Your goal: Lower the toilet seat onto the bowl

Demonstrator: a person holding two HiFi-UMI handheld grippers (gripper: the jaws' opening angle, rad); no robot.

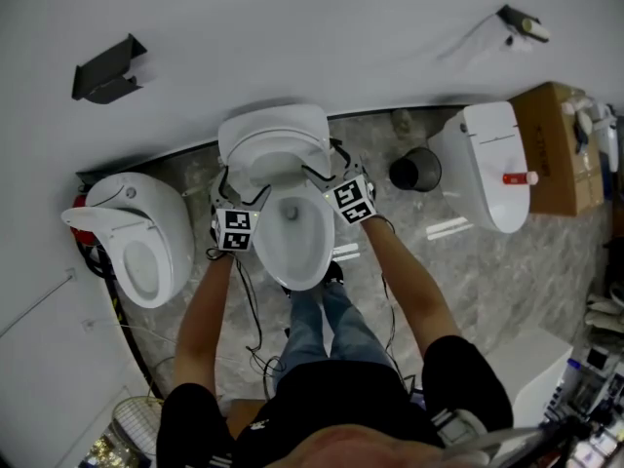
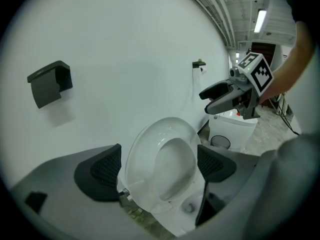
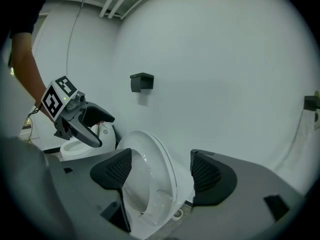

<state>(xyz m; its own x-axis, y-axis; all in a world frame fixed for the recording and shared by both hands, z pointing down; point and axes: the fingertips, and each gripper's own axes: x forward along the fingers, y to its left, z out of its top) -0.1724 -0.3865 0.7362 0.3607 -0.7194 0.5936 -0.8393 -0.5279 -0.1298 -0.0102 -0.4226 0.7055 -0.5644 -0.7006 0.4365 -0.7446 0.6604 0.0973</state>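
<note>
The white toilet seat [image 1: 275,152] stands raised over the bowl [image 1: 292,230] of the middle toilet, leaning towards the wall. My left gripper [image 1: 244,191] is at its left edge and my right gripper [image 1: 328,170] at its right edge. In the left gripper view the seat [image 2: 150,184] fills the space between the open jaws of my left gripper [image 2: 159,166]. In the right gripper view the seat [image 3: 162,184] stands edge-on between the jaws of my right gripper [image 3: 162,170]; the left pad [image 3: 117,170] lies by its face, and the right pad [image 3: 207,173] is apart from it.
A second toilet [image 1: 136,244] stands to the left and a third [image 1: 490,164] to the right, with a dark bin [image 1: 414,171] between. A cardboard box [image 1: 558,146] is at far right. A black holder [image 1: 105,70] hangs on the wall. Cables trail by the person's legs [image 1: 327,325].
</note>
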